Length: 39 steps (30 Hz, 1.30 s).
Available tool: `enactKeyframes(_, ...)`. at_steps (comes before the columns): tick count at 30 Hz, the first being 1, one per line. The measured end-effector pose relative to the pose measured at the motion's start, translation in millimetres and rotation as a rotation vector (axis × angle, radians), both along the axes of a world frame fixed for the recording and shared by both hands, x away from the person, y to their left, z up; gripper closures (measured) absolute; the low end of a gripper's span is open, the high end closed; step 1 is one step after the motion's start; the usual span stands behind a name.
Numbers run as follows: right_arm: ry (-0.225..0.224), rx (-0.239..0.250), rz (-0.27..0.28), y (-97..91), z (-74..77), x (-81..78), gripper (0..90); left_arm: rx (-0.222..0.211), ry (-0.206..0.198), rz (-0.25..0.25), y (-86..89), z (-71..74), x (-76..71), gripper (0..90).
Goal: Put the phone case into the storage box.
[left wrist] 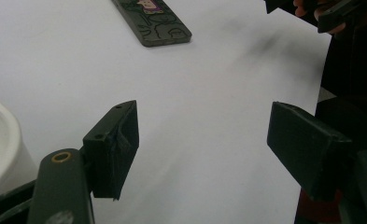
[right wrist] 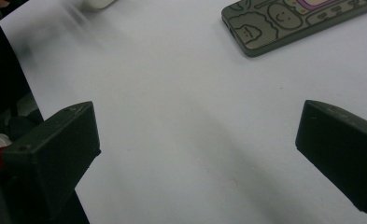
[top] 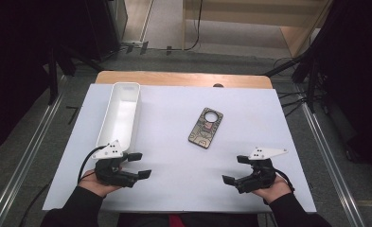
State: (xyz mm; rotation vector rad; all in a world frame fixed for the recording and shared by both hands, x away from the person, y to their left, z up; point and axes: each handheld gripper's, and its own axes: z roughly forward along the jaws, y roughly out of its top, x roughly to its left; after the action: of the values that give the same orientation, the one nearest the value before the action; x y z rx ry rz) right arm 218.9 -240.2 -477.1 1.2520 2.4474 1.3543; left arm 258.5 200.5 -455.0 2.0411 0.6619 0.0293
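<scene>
- The left gripper [top: 139,164], black with a grey three-cornered plate on top, rests low over the near left part of the white sheet [top: 174,142] that covers the table, held in the person's left hand [top: 96,184].
- Its two jaws stand spread apart; in the left gripper view only bare white sheet lies between them, and the pads touch nothing.
- The right gripper [top: 235,169], of the same build, sits over the near right part of the sheet in the person's right hand [top: 269,189].
- Its jaws are spread wide, with nothing between them and nothing touching the pads.
- The flat, dark olive phone case [top: 205,127] with cartoon line drawings and a round camera hole lies on the sheet between the two grippers and farther from the person, well apart from both.
- A long white plastic tray [top: 135,118] stands along the sheet's left side, its near end just beside the left gripper.
</scene>
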Motion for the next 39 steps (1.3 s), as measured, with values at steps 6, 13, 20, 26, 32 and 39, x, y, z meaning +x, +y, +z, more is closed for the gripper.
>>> enactKeyframes(6,-0.004,0.002,-0.002,-0.7,-0.6,0.7,0.0,0.005,-0.009,-0.007,-0.1,-1.1,0.4,25.0)
enactKeyframes(13,0.003,-0.002,0.000,-0.6,-1.6,1.0,0.0,-0.008,-0.006,0.000,-0.4,-0.4,-0.1,24.8)
enactKeyframes(20,0.000,0.003,0.006,0.1,-1.5,1.1,0.0,-0.010,-0.013,-0.010,-0.9,-0.4,-0.2,21.1)
enactKeyframes(26,0.004,0.002,0.005,-0.1,-1.9,1.4,0.0,0.002,-0.010,-0.018,-1.7,0.4,0.3,21.0)
enactKeyframes(32,0.006,0.007,0.007,0.6,-2.7,2.2,0.0,0.005,-0.016,-0.015,-1.4,0.6,0.6,21.0)
enactKeyframes(39,-0.002,0.022,0.025,1.3,-2.0,1.7,0.0,-0.004,-0.011,-0.012,-1.1,0.7,0.7,21.1)
